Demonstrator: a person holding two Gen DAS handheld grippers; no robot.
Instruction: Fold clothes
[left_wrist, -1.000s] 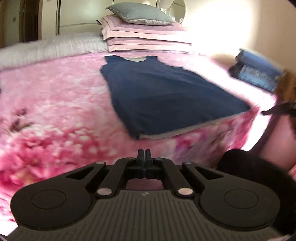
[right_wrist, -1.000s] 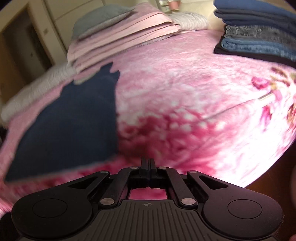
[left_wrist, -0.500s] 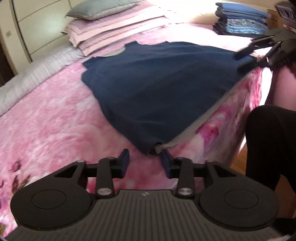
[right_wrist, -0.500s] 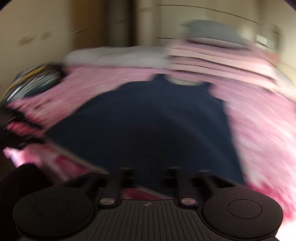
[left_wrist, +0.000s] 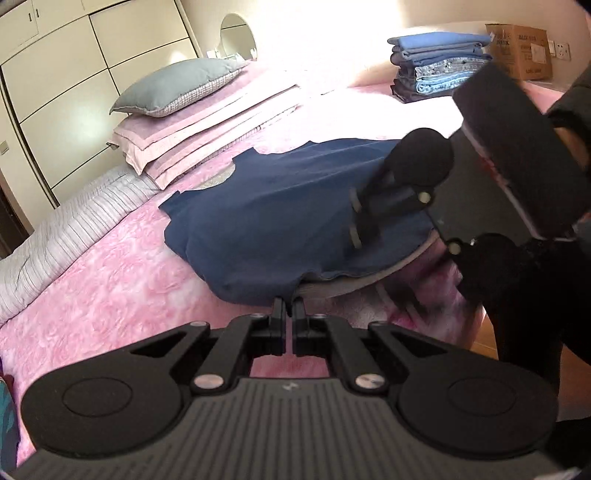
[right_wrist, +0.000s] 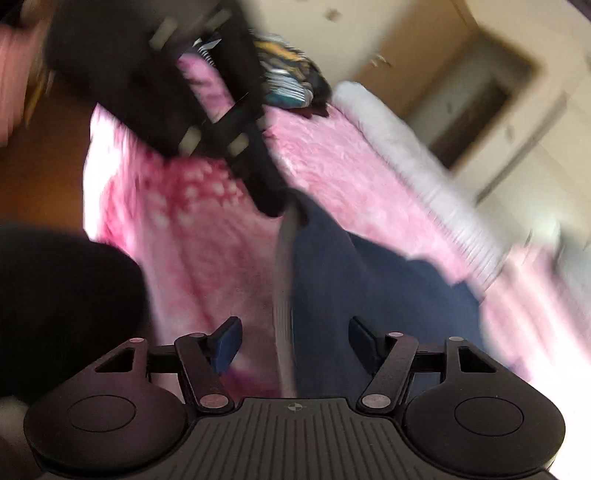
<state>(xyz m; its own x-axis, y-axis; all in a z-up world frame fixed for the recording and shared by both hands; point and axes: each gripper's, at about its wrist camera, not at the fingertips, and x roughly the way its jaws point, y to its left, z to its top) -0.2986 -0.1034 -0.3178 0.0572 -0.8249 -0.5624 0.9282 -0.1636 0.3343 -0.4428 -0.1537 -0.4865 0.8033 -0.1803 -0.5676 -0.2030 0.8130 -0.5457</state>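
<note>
A navy sleeveless garment (left_wrist: 295, 214) with a grey lining lies flat on the pink bedspread (left_wrist: 110, 295), its hem at the bed's near edge. My left gripper (left_wrist: 290, 312) is shut on the near hem corner, which it lifts slightly. My right gripper (left_wrist: 355, 218) hovers over the hem further right, rolled on its side. In the right wrist view, which is blurred, its jaws (right_wrist: 295, 341) are apart and closing, with the grey hem edge (right_wrist: 282, 295) between them and untouched. There the garment (right_wrist: 369, 288) runs up to the left gripper (right_wrist: 273, 206).
Pink folded bedding (left_wrist: 207, 122) under a grey pillow (left_wrist: 177, 85) lies beyond the garment. Folded blue clothes (left_wrist: 436, 70) and a cardboard box (left_wrist: 521, 48) are at the far right. A striped grey quilt (left_wrist: 66, 229) runs along the left. The person's dark legs (right_wrist: 66, 295) stand at the bed edge.
The left jaws opened around the hem corner, then shut on it. The right gripper swept from the bed's right side across to the hem, rolled over, and its jaws came apart.
</note>
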